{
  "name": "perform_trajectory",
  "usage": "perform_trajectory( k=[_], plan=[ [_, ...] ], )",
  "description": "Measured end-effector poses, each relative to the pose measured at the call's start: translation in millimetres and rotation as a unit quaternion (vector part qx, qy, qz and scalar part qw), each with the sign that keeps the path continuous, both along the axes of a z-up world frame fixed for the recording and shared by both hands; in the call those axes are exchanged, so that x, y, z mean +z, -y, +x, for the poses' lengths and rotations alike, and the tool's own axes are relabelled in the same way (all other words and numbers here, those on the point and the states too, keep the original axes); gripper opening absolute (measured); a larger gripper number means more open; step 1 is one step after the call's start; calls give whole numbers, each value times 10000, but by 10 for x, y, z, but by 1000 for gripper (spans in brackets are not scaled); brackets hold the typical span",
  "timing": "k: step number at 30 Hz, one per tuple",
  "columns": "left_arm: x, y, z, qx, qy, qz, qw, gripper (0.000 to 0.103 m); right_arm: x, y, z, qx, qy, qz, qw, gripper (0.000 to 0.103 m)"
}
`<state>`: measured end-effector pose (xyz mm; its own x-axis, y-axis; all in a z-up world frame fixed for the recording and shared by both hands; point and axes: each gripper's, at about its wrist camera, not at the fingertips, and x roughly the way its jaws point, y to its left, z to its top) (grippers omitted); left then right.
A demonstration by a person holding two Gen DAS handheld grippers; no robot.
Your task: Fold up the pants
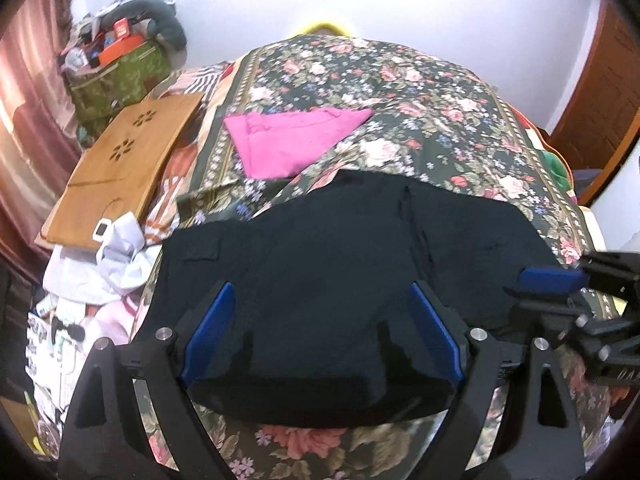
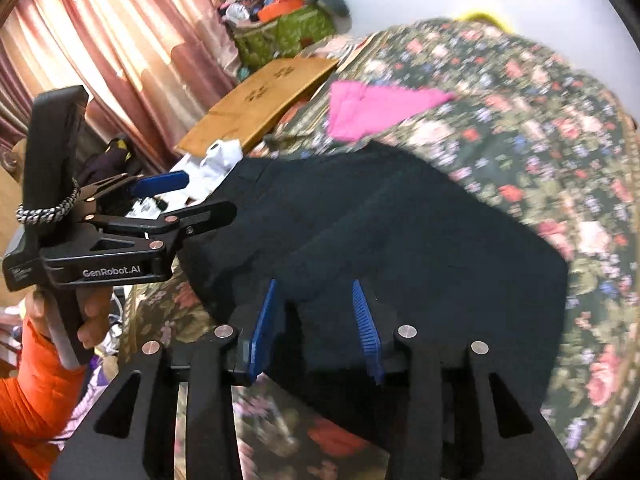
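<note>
Black pants (image 1: 340,264) lie folded across the floral bedspread (image 1: 420,112), near its front edge. My left gripper (image 1: 320,304) is open, its blue pads spread wide over the near fold of the pants, holding nothing. My right gripper (image 2: 316,296) is also open over the pants (image 2: 400,220), blue pads apart. In the left wrist view the right gripper (image 1: 560,288) shows at the right edge of the pants. In the right wrist view the left gripper (image 2: 168,196) shows at the left end of the pants, held by a hand.
A folded pink garment (image 1: 288,140) lies farther back on the bed. A wooden lap tray (image 1: 120,168) and white clothes (image 1: 112,256) sit left of the bed. A green bag (image 1: 116,76) stuffed with items stands in the corner by the pink curtain (image 2: 120,40).
</note>
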<state>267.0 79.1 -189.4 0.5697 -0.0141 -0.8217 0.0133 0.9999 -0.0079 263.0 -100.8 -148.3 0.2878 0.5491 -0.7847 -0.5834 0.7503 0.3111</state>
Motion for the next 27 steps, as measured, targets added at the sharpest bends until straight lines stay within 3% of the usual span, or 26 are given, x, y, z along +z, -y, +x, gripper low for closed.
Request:
perform_trajectory(
  k=[7,10,19,24,27],
  plan=[
    [125,390,241,-383,67,-36,9992,88,210,503,188,-511,610,-250,9965,36],
    [120,578,395,-557,19,-25,9984,88,190,662,321,-668,674,-309,9950,36],
    [-293,1004,877,-990,-623,-55,9931,89,-282,761,616,-663,189,-560,9960,37],
    [-681,1061,974,-1096,-1113,367,9870,89,-662,763,657,-530,-325,-710,9955,37],
    [-777,970,937,-1095,-1168,281,9867,97,-740,831,568,-549,-301,-679,9957,46]
  ],
)
